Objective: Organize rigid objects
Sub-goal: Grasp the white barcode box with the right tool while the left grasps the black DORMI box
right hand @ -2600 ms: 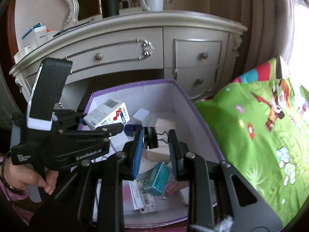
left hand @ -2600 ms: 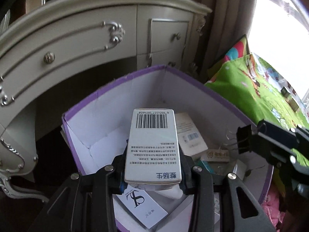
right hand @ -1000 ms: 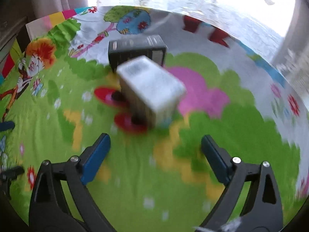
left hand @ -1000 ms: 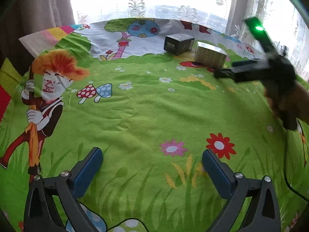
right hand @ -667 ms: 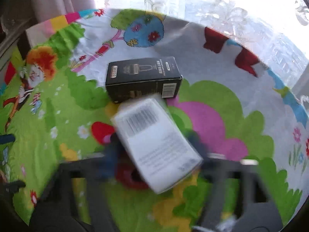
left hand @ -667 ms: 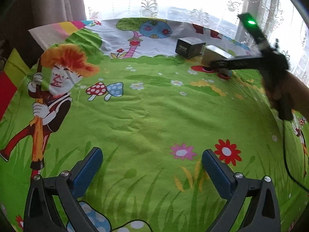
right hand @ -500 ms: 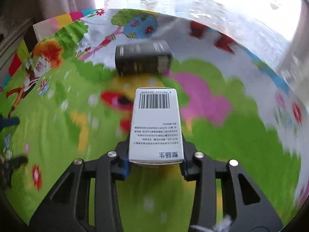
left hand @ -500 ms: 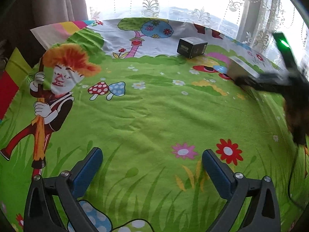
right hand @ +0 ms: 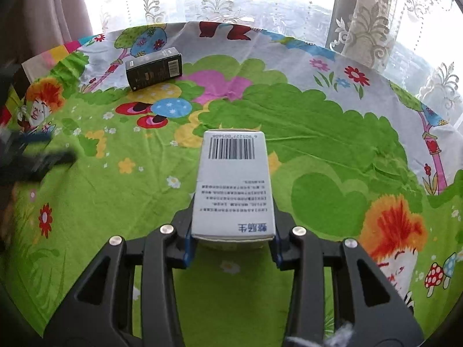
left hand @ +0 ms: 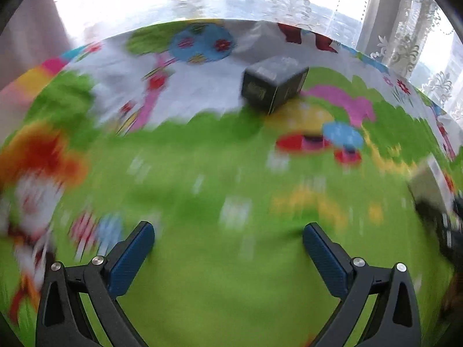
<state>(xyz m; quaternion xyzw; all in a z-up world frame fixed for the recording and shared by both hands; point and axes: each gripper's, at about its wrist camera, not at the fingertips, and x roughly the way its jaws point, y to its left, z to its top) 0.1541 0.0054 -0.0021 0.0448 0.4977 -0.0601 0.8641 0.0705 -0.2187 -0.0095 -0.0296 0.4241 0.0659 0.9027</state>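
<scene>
While the right gripper (right hand: pixel 231 243) clamps the white barcoded box (right hand: pixel 233 186), left gripper (left hand: pixel 228 248) gapes empty; black box (right hand: pixel 154 68) upper left remains.

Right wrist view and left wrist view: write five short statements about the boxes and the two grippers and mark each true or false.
1. The right gripper is shut on the white box. True.
2. The left gripper holds the black box. False: its jaws stand wide apart with nothing between them, and the black box lies further off on the bedsheet.
3. The white box shows a barcode on its upper face. True.
4. The black box is stacked on the white box. False: it lies by itself on the bedsheet, well apart from the white box.
5. The bedsheet is plain white. False: it is mostly green with a bright cartoon print.
</scene>
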